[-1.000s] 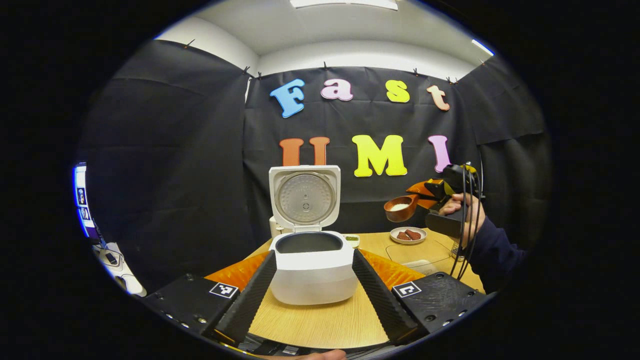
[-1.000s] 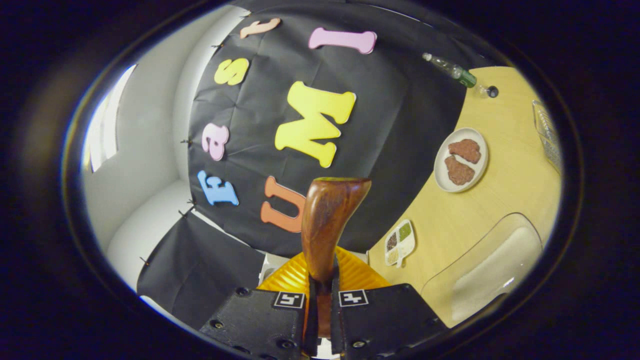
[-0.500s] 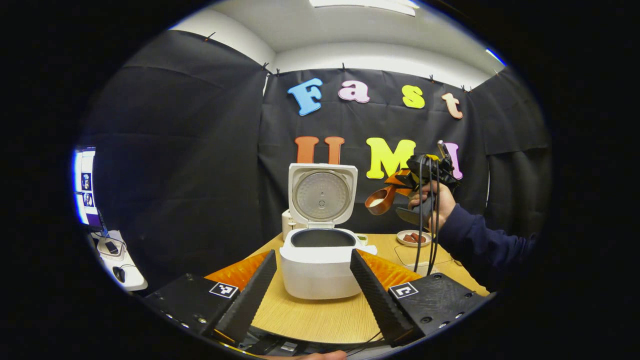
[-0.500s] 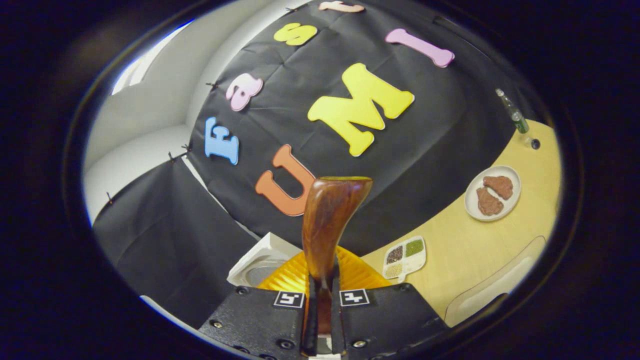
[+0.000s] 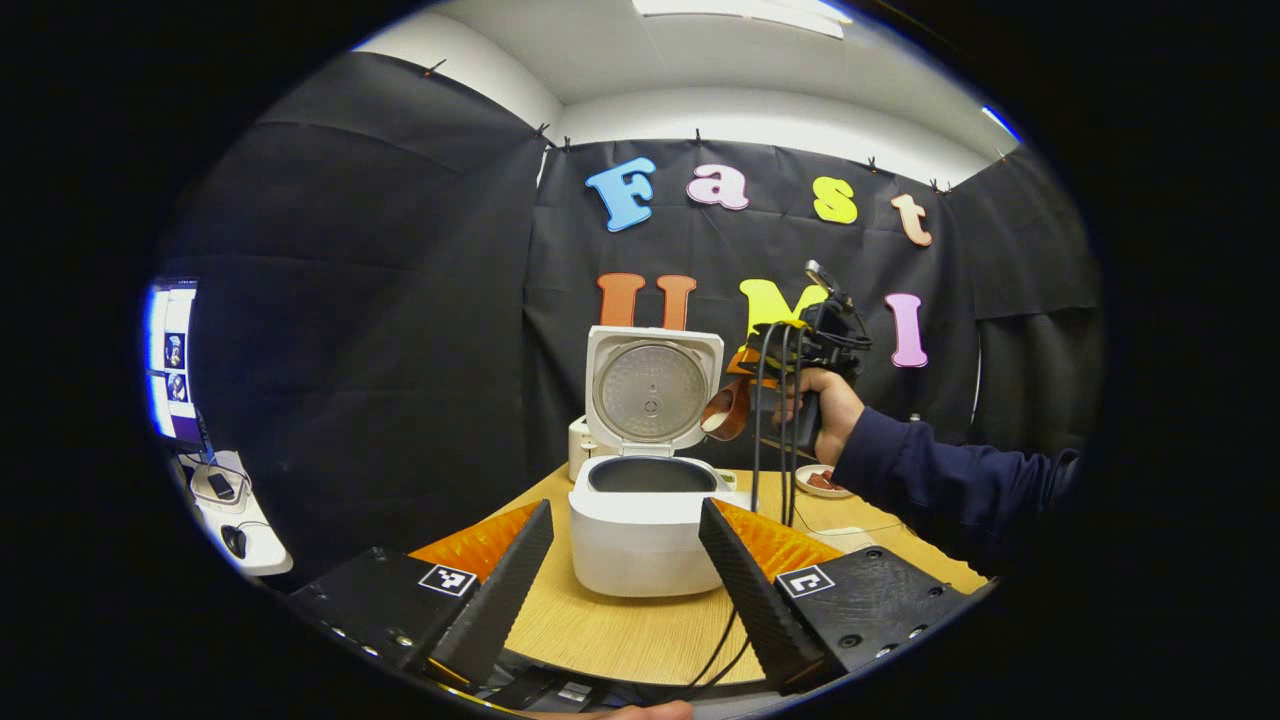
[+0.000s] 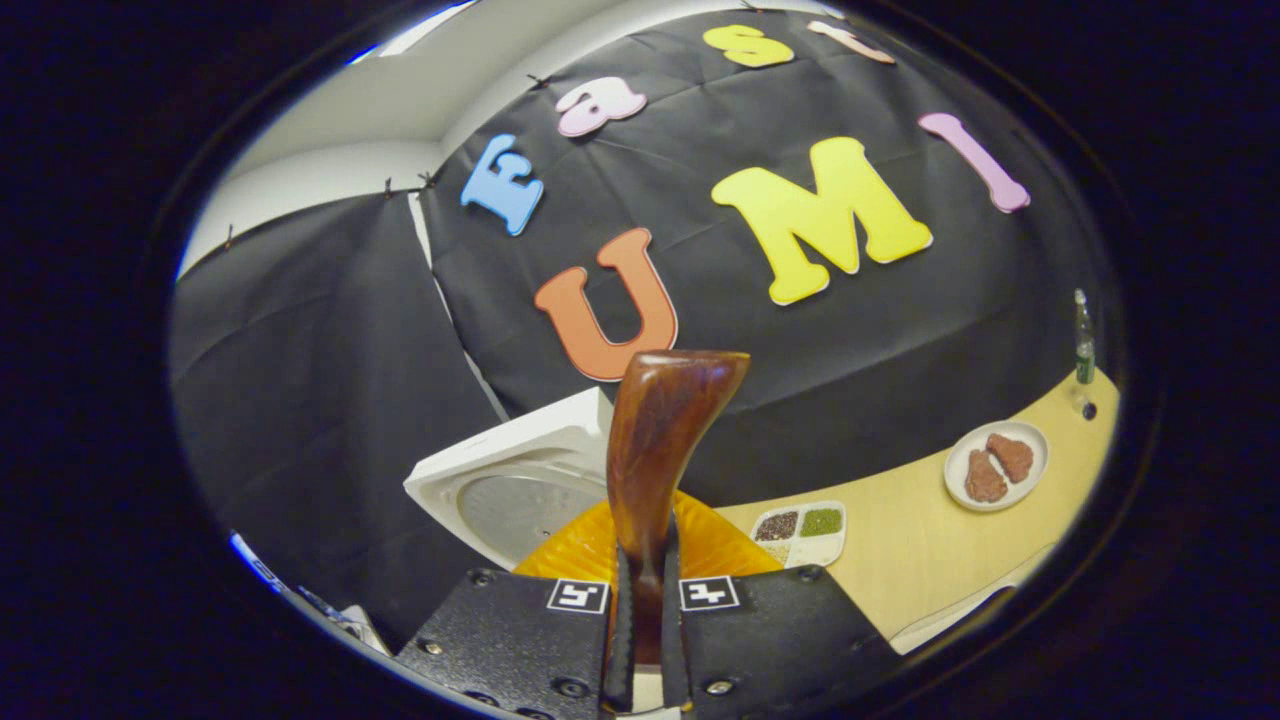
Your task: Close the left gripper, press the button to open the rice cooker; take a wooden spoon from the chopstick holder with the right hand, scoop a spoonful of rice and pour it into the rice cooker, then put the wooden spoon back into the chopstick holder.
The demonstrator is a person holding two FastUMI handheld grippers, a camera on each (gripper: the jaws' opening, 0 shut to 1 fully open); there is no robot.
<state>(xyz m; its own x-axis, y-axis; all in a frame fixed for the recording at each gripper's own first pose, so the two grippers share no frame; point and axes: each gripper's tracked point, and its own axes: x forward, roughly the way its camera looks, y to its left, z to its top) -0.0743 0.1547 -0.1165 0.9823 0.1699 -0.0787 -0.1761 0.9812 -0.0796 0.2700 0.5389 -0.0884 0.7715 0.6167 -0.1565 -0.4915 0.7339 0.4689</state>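
Rice cooker (image 5: pixel 642 520) open on the table (image 5: pixel 640 630), lid (image 5: pixel 652 388) upright.
Wooden spoon (image 6: pixel 662 450) pinched by its handle between right gripper (image 6: pixel 646 640) fingers, raised beside the lid with bowl (image 5: pixel 722 412) just right of it, above the pot's far edge. Left gripper (image 5: pixel 625 580) fingers spread wide, framing the cooker, holding nothing. Divided seed dish (image 6: pixel 805 530) and plate (image 6: pixel 995 465) farther back on the table.

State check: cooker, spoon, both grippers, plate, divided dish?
rice cooker: lid up, pot open
wooden spoon: clamped, raised by the lid
right gripper: shut on the spoon handle
left gripper: open, holding nothing
plate: two brown pieces on it
divided dish: grains in compartments
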